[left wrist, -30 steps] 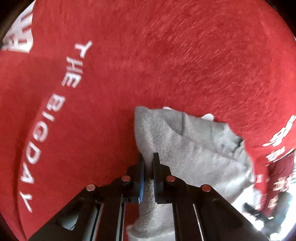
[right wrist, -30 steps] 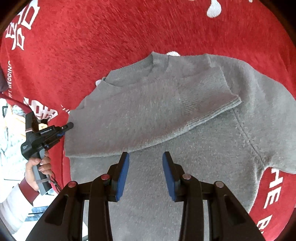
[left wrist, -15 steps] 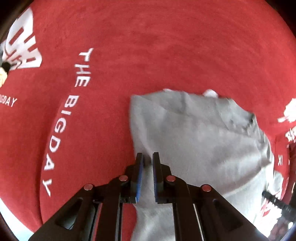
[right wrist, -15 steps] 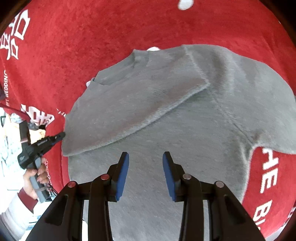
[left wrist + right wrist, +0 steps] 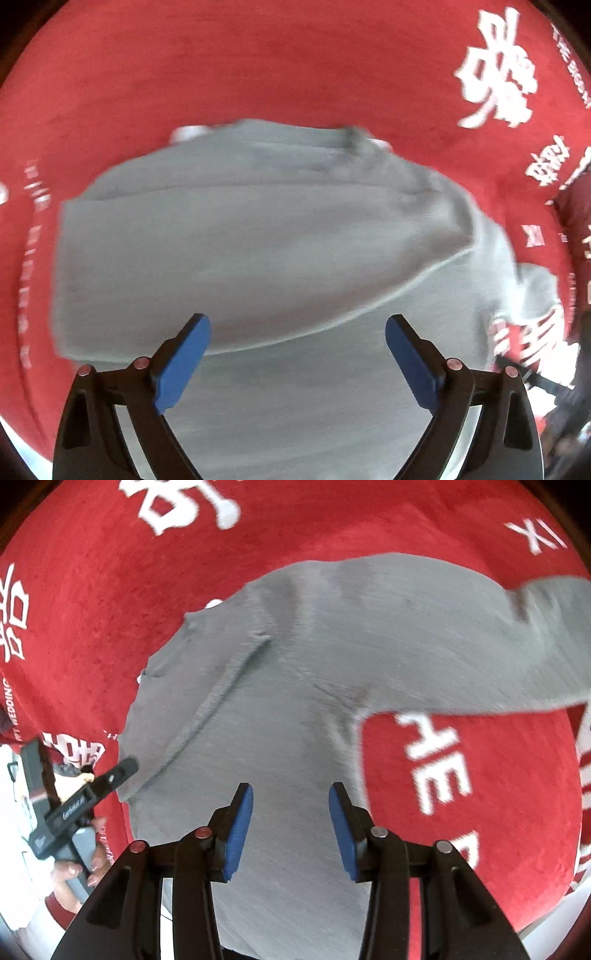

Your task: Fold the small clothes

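Note:
A small grey sweater [image 5: 258, 240] lies flat on the red cloth. One sleeve [image 5: 332, 295] is folded across its body. My left gripper [image 5: 297, 325] hovers over that fold. Its jaws are opening wide, and nothing is between the blue pads [image 5: 181, 362]. In the right wrist view the sweater [image 5: 295, 701] fills the middle, and its other sleeve [image 5: 535, 646] stretches out to the right. My right gripper [image 5: 291, 790] is open above the body, holding nothing. The left gripper [image 5: 125, 770], held by a hand, shows at the sweater's left edge.
A red cloth [image 5: 258, 66] with white lettering [image 5: 436, 760] covers the whole surface under the sweater. Its edge and a pale floor show at the lower right [image 5: 546, 930]. A person's hand and sleeve [image 5: 70, 882] are at the lower left of the right wrist view.
My left gripper was shut on grey fabric; it has let go and now stands wide, with the sleeve lying across the body. My right gripper has swung right, bringing the spread sleeve into view.

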A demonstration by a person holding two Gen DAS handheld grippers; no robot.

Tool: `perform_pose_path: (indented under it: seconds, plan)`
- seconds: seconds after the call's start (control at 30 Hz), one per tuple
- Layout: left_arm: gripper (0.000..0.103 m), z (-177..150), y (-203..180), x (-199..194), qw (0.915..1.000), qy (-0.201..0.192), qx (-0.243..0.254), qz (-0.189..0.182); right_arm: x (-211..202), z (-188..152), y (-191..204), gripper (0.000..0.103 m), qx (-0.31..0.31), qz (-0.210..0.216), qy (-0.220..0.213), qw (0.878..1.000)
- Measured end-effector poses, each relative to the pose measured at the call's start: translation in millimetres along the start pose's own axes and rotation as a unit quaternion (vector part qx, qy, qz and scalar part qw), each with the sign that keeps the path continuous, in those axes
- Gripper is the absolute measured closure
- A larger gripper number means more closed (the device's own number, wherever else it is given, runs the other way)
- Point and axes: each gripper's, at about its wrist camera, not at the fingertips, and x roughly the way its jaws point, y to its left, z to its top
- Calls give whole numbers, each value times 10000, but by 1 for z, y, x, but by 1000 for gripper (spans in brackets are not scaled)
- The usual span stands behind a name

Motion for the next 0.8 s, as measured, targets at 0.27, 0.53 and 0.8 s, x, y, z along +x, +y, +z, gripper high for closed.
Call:
perform_pose_path:
  seconds: [0.27, 0.53, 0.8]
  plan:
    - [26, 44, -86, 43, 9997, -231, 83, -15, -23, -9, -36, 57, 105, 282, -104, 9995]
    - [26, 21, -137, 72, 9933, 52, 1031, 514, -47, 0, -87, 57, 620, 214, -519, 9965]
    - [25, 6, -159, 79, 9880, -46, 1320, 795, -91, 17, -197, 57, 2371, 202, -1788, 9547]
